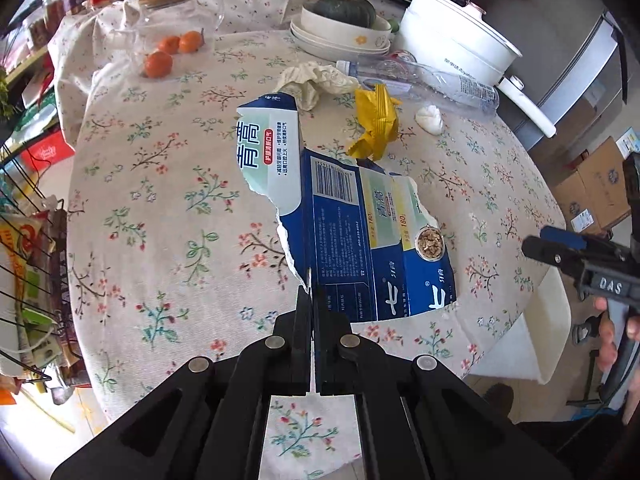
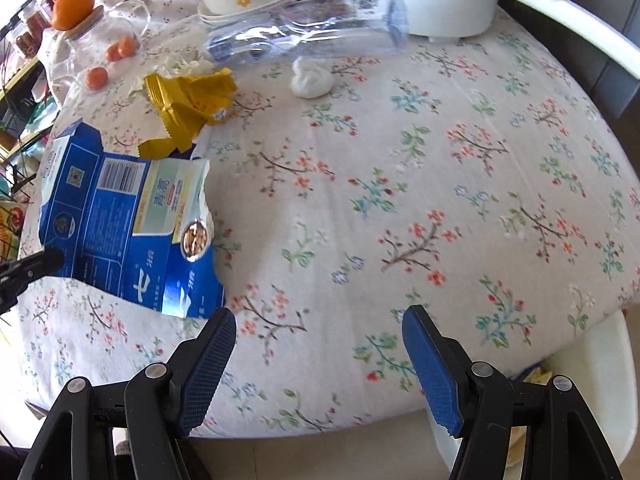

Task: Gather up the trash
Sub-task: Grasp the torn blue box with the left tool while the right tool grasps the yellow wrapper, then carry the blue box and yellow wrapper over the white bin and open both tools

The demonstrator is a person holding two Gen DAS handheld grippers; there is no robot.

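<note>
A torn, flattened blue toothpaste box (image 1: 352, 224) lies on the flowered tablecloth; it also shows in the right wrist view (image 2: 132, 224). My left gripper (image 1: 312, 284) is shut on the box's torn near edge. Beyond it lie a yellow wrapper (image 1: 376, 124) (image 2: 188, 108), a crumpled tissue (image 1: 316, 80), a small white wad (image 1: 429, 119) (image 2: 312, 78) and an empty clear plastic bottle (image 1: 424, 80) (image 2: 308, 32). My right gripper (image 2: 318, 322) is open and empty above the table's near edge, right of the box; it also shows in the left wrist view (image 1: 560, 252).
A white pot (image 1: 452, 40) and stacked bowls holding a green squash (image 1: 344, 20) stand at the back. Small oranges (image 1: 168, 52) and a glass jar (image 1: 176, 16) sit back left. A white bin (image 2: 592, 380) stands below the table's edge. A wire rack (image 1: 24, 260) is at left.
</note>
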